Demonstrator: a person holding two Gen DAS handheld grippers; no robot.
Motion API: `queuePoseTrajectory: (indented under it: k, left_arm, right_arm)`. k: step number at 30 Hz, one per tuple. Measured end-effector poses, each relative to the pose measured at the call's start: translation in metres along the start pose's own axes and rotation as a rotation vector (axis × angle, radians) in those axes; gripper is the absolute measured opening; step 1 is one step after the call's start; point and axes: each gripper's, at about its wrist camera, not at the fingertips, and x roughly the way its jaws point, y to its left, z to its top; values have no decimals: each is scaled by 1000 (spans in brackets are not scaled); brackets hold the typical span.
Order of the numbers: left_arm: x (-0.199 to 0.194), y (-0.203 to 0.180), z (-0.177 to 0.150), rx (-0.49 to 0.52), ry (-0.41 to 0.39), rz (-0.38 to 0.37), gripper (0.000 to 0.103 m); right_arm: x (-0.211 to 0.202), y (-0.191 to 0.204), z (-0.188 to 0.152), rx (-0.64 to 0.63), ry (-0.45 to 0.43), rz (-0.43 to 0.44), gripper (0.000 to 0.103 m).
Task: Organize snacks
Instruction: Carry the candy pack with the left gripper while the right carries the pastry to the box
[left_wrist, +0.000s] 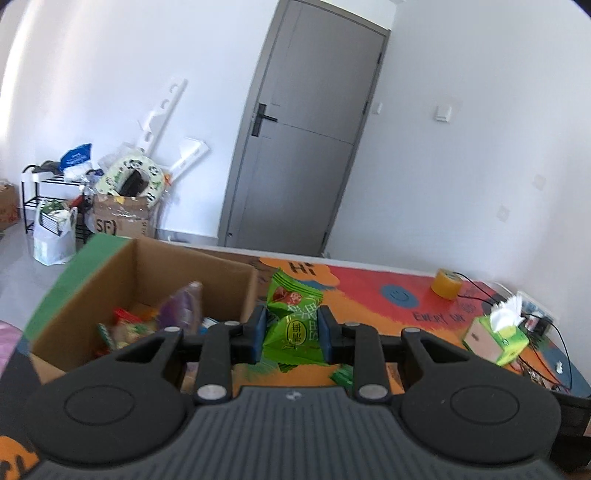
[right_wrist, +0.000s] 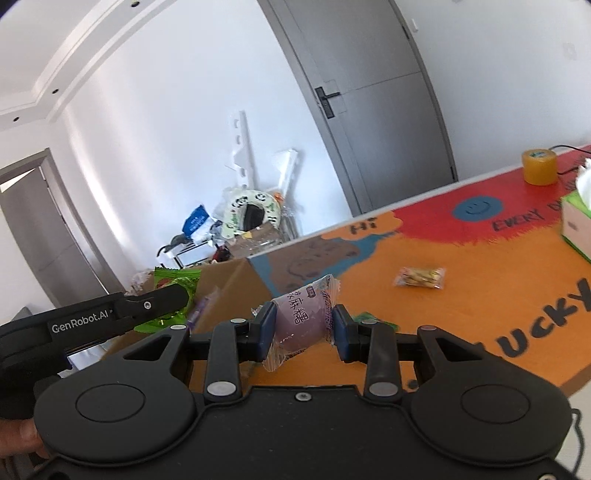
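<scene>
Both grippers hang above the colourful table, aimed across it toward the grey door. The left gripper pinches a green snack packet between its blue pads, held in the air just beside the right wall of the open cardboard box, which has other snacks inside. The right gripper squeezes a purple wrapped sweet over the table near the box's corner. A small clear-wrapped snack lies on the table farther out.
</scene>
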Motion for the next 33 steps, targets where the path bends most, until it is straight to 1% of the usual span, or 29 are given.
queuePoseTrajectory:
  k: [9,15,25,28,31,33]
  left_arm:
    - [-11,40,10,-39,-26,75,28]
    - [-11,66,13,-70,-23,117,28]
    - [-16,92,16,-97,11,127,28]
    - [-21,99,16,-115,15,150,33]
    - [-25,105,17,-116,4,166,40]
    - [-27,109,18,-131,4,166,41]
  right_arm:
    - [18,29,4,-26,-3,51,34]
    - [31,47,7,-49,2,82,34]
    - [46,79,8,-93,22,125,34]
    - [50,89,6,-103,32,140,34]
    - [52,97,4,-115,45,156,34]
    - [53,102,2,-124,54,164,34]
